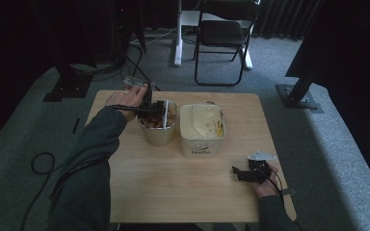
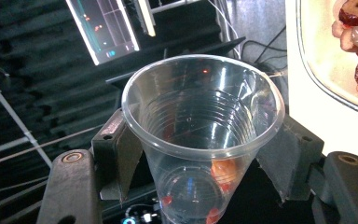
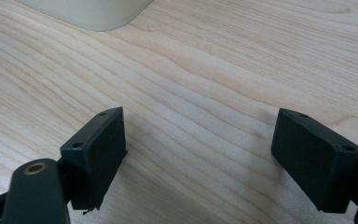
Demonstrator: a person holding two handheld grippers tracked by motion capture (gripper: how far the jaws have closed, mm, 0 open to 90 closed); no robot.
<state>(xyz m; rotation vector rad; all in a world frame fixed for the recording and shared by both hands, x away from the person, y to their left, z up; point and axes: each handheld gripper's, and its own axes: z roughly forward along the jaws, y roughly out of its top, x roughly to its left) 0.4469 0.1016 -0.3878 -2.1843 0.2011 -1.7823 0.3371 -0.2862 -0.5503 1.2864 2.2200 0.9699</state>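
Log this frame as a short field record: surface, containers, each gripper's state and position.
surface: wooden table
left container: beige tub holding red and pale food pieces
right container: beige tub with a flat pale sheet inside; printed mark on its front
left gripper: shut on clear plastic cup, held at the left tub's rim
cup contents: a few red-orange pieces near its bottom
right gripper: open, nothing between the jaws, low over bare table near the right edge

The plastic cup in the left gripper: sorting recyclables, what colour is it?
Clear, see-through plastic cup; best in the left gripper view.
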